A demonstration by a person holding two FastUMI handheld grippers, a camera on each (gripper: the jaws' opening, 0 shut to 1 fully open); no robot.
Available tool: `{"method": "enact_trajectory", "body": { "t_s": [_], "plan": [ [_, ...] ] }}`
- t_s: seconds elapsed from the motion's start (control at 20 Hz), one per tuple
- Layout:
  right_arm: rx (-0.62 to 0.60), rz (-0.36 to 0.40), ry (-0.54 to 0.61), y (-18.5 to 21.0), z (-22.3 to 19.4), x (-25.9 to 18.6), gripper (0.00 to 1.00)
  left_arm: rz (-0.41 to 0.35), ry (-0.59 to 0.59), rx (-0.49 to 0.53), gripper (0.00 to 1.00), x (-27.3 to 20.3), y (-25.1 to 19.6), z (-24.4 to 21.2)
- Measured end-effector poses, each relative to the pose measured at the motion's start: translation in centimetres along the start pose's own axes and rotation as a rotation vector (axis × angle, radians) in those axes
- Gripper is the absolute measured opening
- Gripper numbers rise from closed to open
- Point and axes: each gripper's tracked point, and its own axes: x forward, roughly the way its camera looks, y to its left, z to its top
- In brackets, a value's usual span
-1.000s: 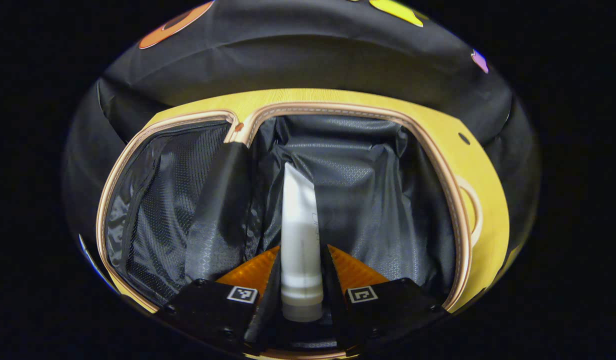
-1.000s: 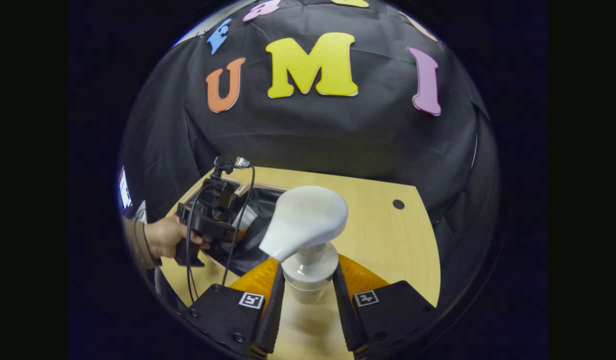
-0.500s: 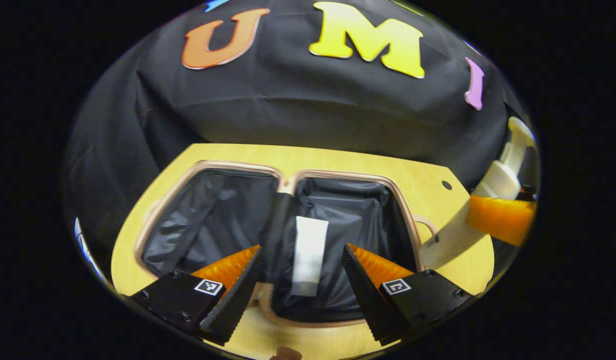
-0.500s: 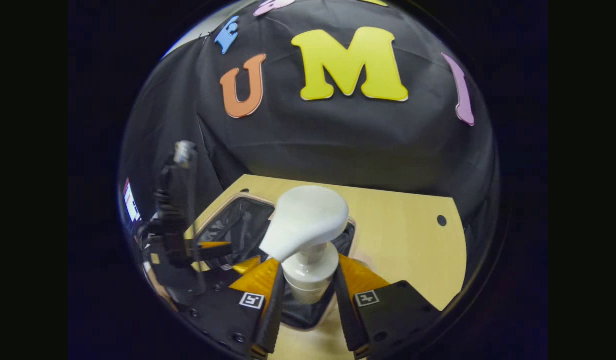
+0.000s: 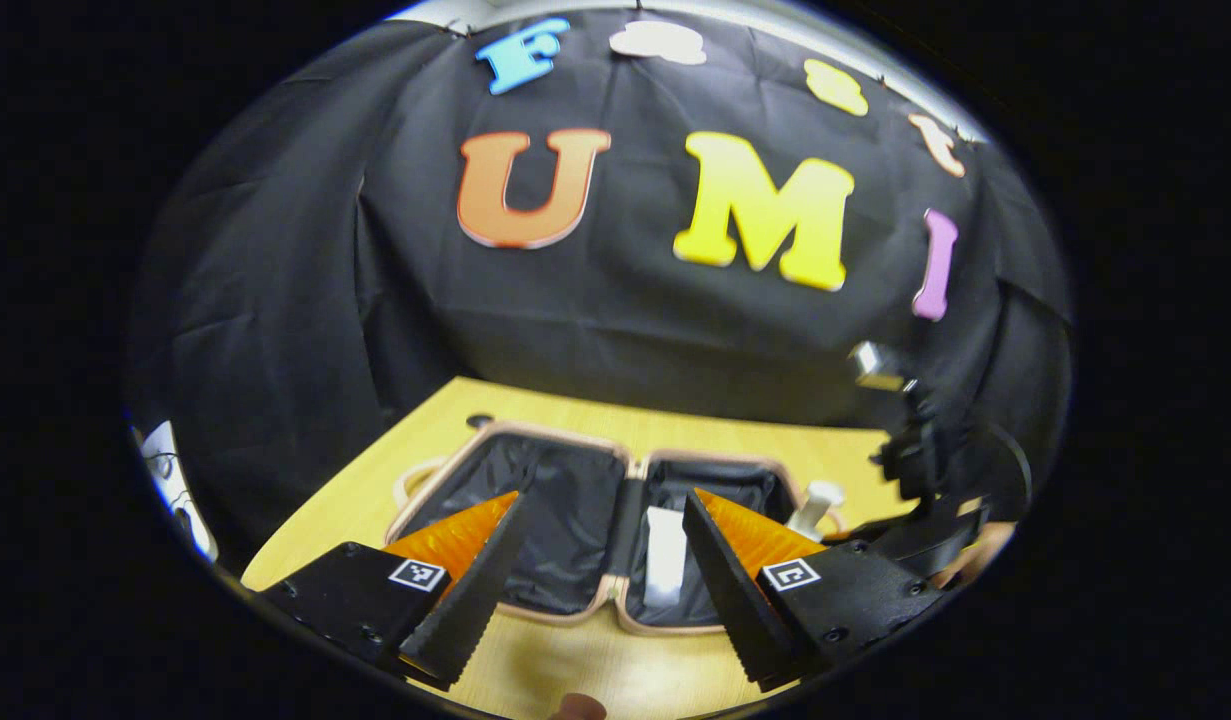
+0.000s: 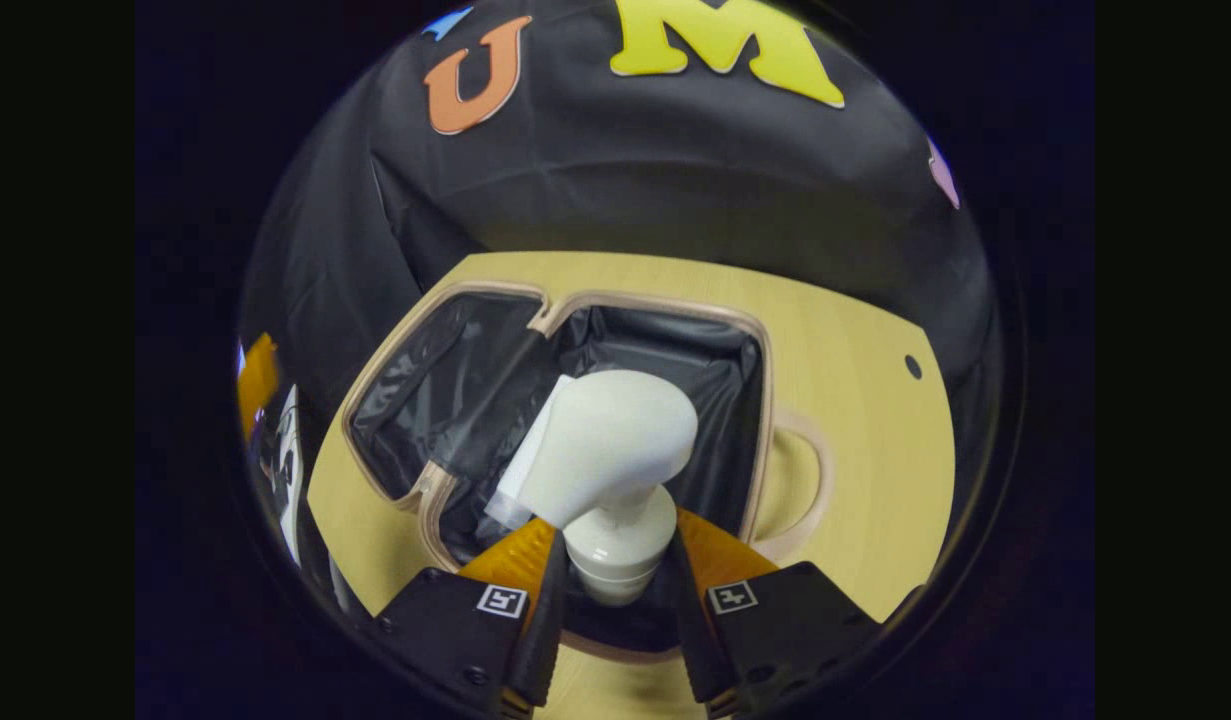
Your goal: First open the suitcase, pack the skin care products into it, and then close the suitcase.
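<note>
The suitcase [image 5: 560,608] lies open on the table, beige-rimmed with black lining in both halves. A white tube [image 5: 665,558] lies in its right half. My left gripper [image 5: 595,600] stands open and holds nothing, well back from the case. In the right gripper view, my right gripper [image 6: 615,548] is shut on the neck of a white pump bottle [image 6: 615,540] above the right half of the suitcase [image 6: 765,400]. The pump head [image 6: 615,440] covers part of the tube [image 6: 523,478]. The left gripper view has the right gripper [image 5: 915,480] and the bottle's top [image 5: 820,495] at the case's right side.
The light wooden table [image 6: 875,450] carries the case, whose beige handle [image 6: 818,480] sticks out on the right. A small cable hole [image 6: 912,366] is in the tabletop at the far right. A hand [image 5: 975,550] holds the right gripper. The black booth cloth closes off the back.
The left gripper let go of the tube into the case's right half, opened, and pulled back and up. The right gripper carried the pump bottle from the table over the open suitcase.
</note>
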Motion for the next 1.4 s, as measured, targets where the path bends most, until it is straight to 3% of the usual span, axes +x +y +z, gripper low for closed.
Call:
{"method": "enact_trajectory", "body": {
  "t_s": [0.25, 0.45, 0.7, 1.1, 1.25, 1.4],
  "plan": [
    [0.099, -0.010, 0.029, 0.1, 1.2, 1.6, 0.48, 0.008, -0.071, 0.014, 0.98, -3.4, 1.3, 1.8],
    [0.196, -0.047, 0.047, -0.5, 2.5, 3.9, 0.48, 0.024, -0.081, 0.026, 0.98, -3.4, 2.4, 2.4],
    [0.219, -0.108, 0.114, -1.3, 1.5, 6.9, 0.48, 0.079, -0.062, 0.015, 0.98, -5.0, 6.6, 1.9],
    [0.219, -0.119, 0.125, -0.8, 1.2, 7.6, 0.52, 0.168, -0.037, -0.050, 0.98, -5.6, 12.8, 1.1],
    [0.183, -0.066, 0.071, 0.5, 2.5, 5.6, 0.60, 0.168, -0.034, -0.105, 0.98, -4.3, 15.1, 0.8],
    [0.123, -0.020, -0.011, 1.4, 3.7, 1.4, 0.79, 0.150, -0.012, -0.213, 0.98, -0.7, 18.4, 0.2]
  ]
}}
